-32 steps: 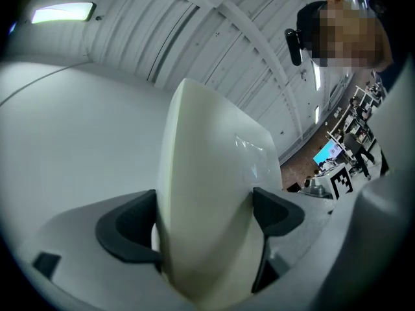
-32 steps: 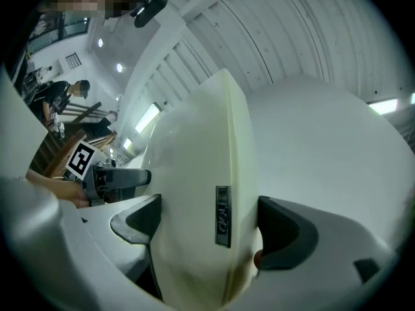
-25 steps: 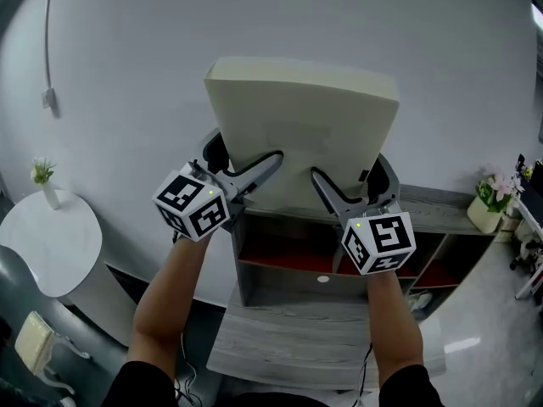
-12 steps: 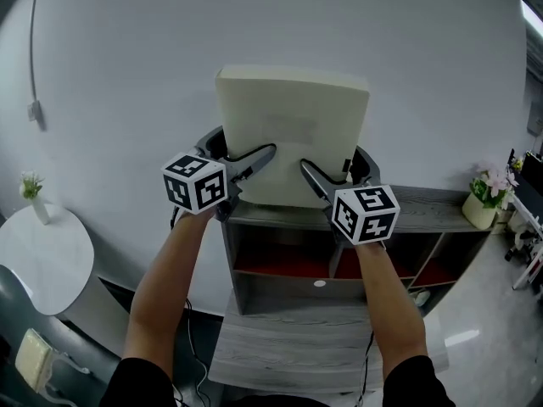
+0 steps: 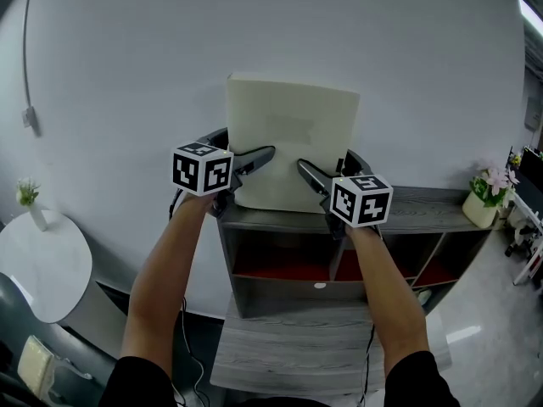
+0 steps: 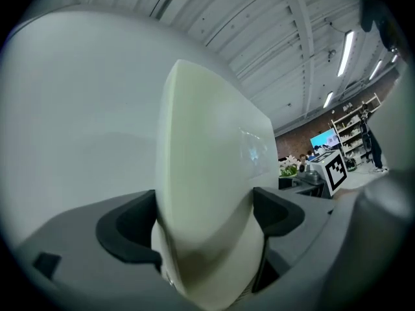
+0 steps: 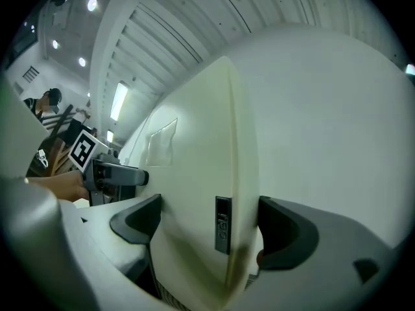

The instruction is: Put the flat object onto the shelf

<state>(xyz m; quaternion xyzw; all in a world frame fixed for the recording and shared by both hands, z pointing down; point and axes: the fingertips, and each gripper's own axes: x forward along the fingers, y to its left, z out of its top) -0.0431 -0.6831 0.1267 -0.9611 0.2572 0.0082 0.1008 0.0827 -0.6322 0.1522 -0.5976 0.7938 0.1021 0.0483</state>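
The flat object is a cream slab (image 5: 290,138) standing upright on edge at the top board of the grey wooden shelf (image 5: 424,210), close to the white wall. My left gripper (image 5: 246,161) is shut on its lower left edge; in the left gripper view the slab (image 6: 207,193) fills the space between the dark jaws. My right gripper (image 5: 327,179) is shut on its lower right edge, and the right gripper view shows the slab (image 7: 207,193) with a small dark tag, pinched between both jaws. The slab's bottom edge is hidden behind the grippers.
The shelf has red-lined open compartments (image 5: 280,261) below its top board. A cream pot of pink flowers (image 5: 485,202) stands at the shelf's right end. A round white table (image 5: 42,265) with a small vase (image 5: 32,200) is at the left. A cable (image 5: 27,83) hangs on the wall.
Both grippers have carried the slab away from me and lower, toward the wall and the shelf top. It now stands more upright. Both grips are unchanged.
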